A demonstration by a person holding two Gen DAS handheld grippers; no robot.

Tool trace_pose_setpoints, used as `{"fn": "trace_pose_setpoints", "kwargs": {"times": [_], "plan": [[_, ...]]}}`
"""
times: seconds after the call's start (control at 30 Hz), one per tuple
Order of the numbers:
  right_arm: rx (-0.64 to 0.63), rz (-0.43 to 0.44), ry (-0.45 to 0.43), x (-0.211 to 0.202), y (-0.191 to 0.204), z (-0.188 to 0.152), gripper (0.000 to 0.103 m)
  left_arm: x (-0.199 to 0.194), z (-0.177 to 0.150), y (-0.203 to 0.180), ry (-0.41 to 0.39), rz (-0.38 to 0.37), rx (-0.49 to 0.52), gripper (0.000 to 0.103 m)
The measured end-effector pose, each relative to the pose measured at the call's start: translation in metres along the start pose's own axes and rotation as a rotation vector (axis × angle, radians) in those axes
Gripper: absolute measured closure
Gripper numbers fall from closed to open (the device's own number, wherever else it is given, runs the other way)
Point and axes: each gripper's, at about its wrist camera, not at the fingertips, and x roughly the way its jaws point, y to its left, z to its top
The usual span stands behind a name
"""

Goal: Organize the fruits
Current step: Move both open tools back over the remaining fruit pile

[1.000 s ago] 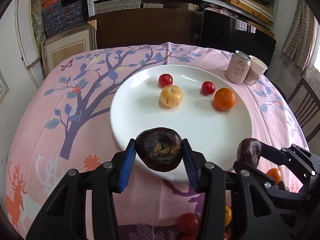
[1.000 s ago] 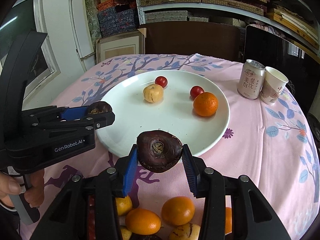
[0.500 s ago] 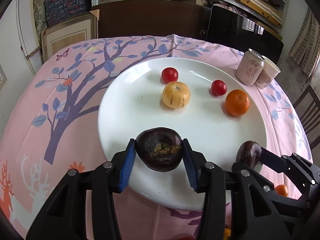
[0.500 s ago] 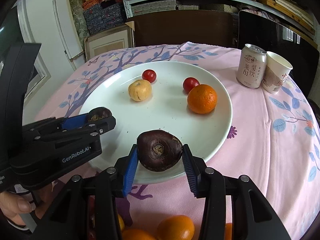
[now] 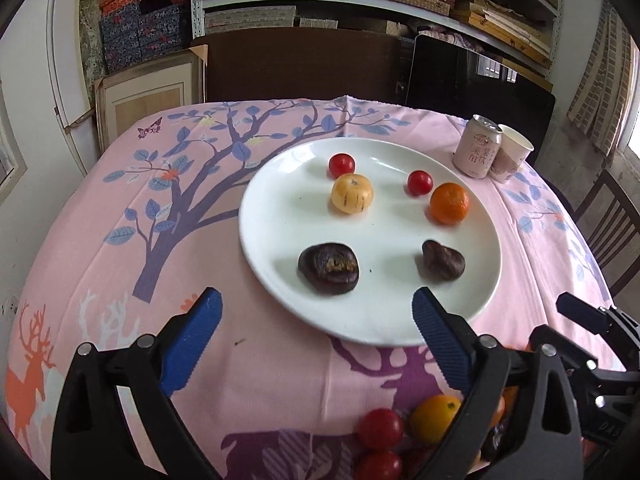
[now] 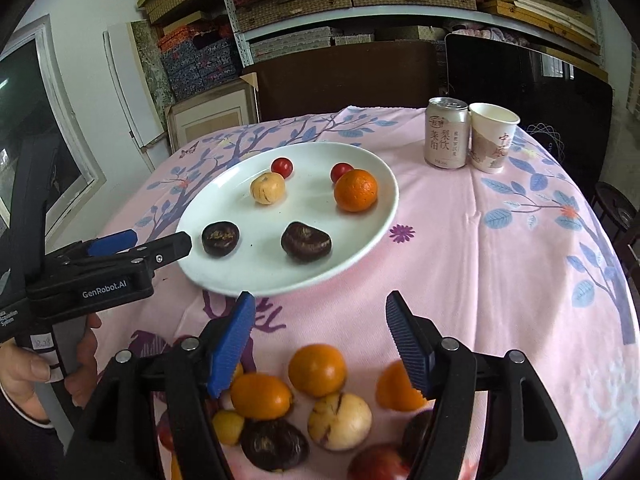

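Observation:
A white plate [image 5: 280, 184] [image 6: 224, 204] holds two dark purple fruits, one on the left [image 5: 329, 267] [image 6: 220, 238] and one on the right [image 5: 443, 259] [image 6: 306, 241], plus an orange [image 5: 449, 203] [image 6: 355, 190], a yellow fruit [image 5: 352, 193] [image 6: 267, 188] and two cherry tomatoes [image 5: 341, 164] [image 5: 419, 183]. My left gripper [image 5: 316, 328] is open and empty at the plate's near edge. My right gripper [image 6: 320, 332] is open and empty, above a pile of loose fruit [image 6: 318, 370] on the cloth.
A drink can [image 6: 446, 133] and a paper cup [image 6: 493, 136] stand at the back right of the pink patterned tablecloth [image 6: 500, 248]. More loose fruit [image 5: 380, 428] lies near the front edge. Dark boards and shelves stand behind the table.
Both grippers have opened and let go of the dark purple fruits, which now lie on the plate. Both grippers have pulled back toward the table's front.

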Motion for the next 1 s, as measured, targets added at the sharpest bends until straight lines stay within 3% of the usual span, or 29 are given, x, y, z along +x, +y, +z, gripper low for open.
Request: {"fn": "trace_pose_setpoints", "kwargs": {"times": [0.23,0.5,0.73,1.0], "plan": [[0.051,-0.013,-0.020,-0.047,-0.026,-0.040,0.029,-0.024,-0.045,-0.004,0.038,-0.030,0.030,0.009],[0.041,-0.012,0.011,-0.061,-0.025,-0.086,0.029,-0.050,-0.069,-0.016,0.035,-0.076,0.052,0.009],[0.067,0.021,0.021,-0.067,-0.023,-0.102,0.029,-0.062,-0.103,-0.038,0.047,-0.092,0.131,0.009],[0.099,0.047,0.026,-0.069,-0.029,-0.115,0.028,-0.068,-0.130,-0.050,0.093,-0.123,0.147,0.008]]}}
